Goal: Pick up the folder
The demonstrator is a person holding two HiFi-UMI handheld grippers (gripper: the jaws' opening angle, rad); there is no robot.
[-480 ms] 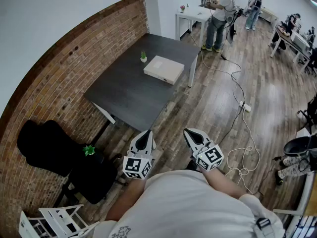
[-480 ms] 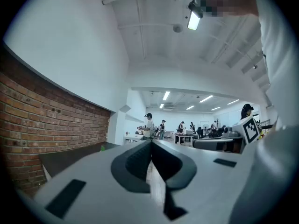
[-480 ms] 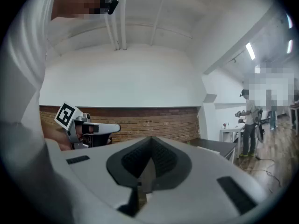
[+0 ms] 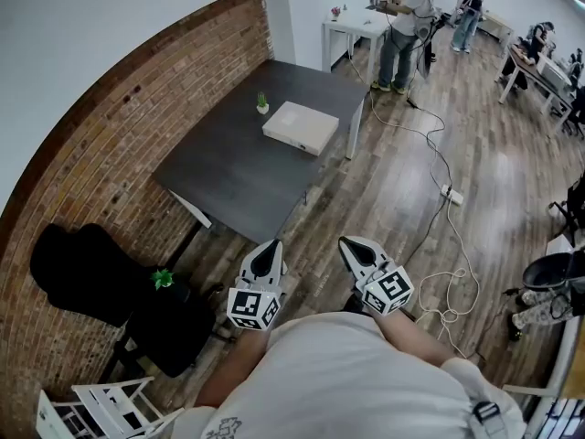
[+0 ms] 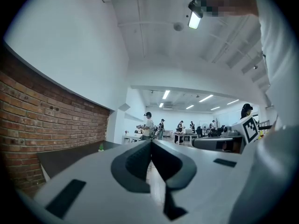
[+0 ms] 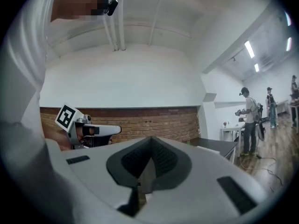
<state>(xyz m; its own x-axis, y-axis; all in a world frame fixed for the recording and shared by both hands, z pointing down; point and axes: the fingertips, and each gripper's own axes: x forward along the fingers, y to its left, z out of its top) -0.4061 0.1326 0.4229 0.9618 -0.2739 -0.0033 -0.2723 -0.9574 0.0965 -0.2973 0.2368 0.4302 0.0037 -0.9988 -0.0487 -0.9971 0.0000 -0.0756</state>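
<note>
A cream-coloured folder (image 4: 301, 127) lies flat on the dark grey table (image 4: 238, 176) by the brick wall, near the table's far end. Both grippers are held close to my chest, well short of the table. My left gripper (image 4: 271, 245) is shut and empty, its jaws meeting tip to tip (image 5: 151, 141). Beside it my right gripper (image 4: 345, 242) is likewise shut with nothing in it (image 6: 150, 138). Both point level, toward the room. The folder is hidden in both gripper views.
A small potted plant (image 4: 262, 104) stands on the table left of the folder. Black bags (image 4: 87, 273) and a second plant (image 4: 164, 278) sit by the wall at left. Cables and a power strip (image 4: 452, 195) cross the wooden floor. People stand at white tables (image 4: 361, 27) beyond.
The view has shifted very slightly; the table and folder sit a touch higher and further left in the head view. Both grippers keep their places and stay shut.
</note>
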